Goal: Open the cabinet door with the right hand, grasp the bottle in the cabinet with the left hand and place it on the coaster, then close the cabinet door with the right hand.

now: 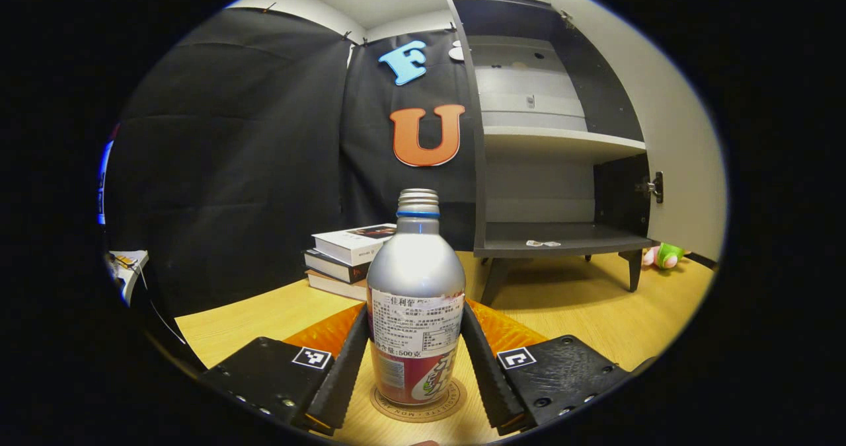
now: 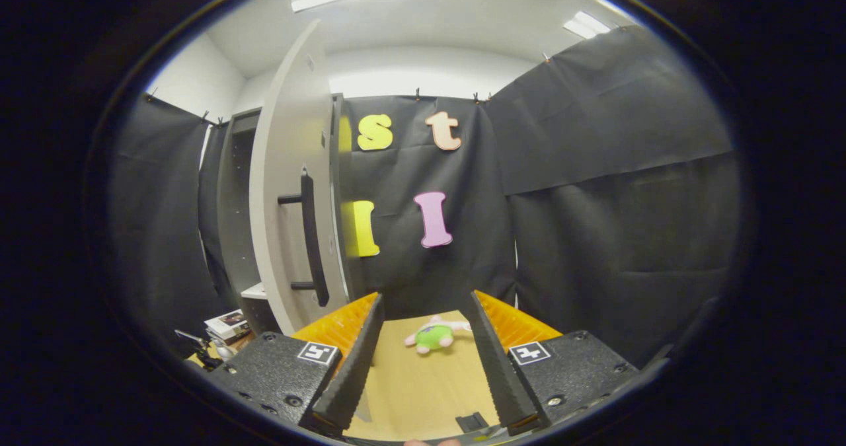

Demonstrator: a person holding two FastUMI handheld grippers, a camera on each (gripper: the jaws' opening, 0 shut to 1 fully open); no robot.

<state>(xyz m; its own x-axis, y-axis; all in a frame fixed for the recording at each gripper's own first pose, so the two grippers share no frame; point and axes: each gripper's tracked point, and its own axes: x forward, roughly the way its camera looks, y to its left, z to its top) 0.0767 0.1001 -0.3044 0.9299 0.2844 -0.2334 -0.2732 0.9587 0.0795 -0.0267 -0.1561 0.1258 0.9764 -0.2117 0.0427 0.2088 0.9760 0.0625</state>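
Bottle first: in the left gripper view the silver aluminium bottle with a threaded neck, a blue ring and a red-and-white label stands upright on the round cork coaster, which lies on the light wooden table. My left gripper has a finger on each side of it; the fingers run close along the label, but I cannot tell whether they press on the bottle or stand just off it. Beyond the bottle, a stack of books lies on the table by the black cloth wall. To the right of the books stands the dark grey cabinet on short legs, its inside open to me, with a pale shelf across the middle and a small white scrap on the bottom board. Its door is swung wide to the right. A pink-and-green plush toy lies on the table past the cabinet's leg.

In the right gripper view my right gripper is spread apart with nothing between the fingers, hovering over the table. The pale cabinet door stands open at the left, its long black bar handle facing me, apart from my fingers. The plush toy lies on the table ahead, and the books show low at the left.
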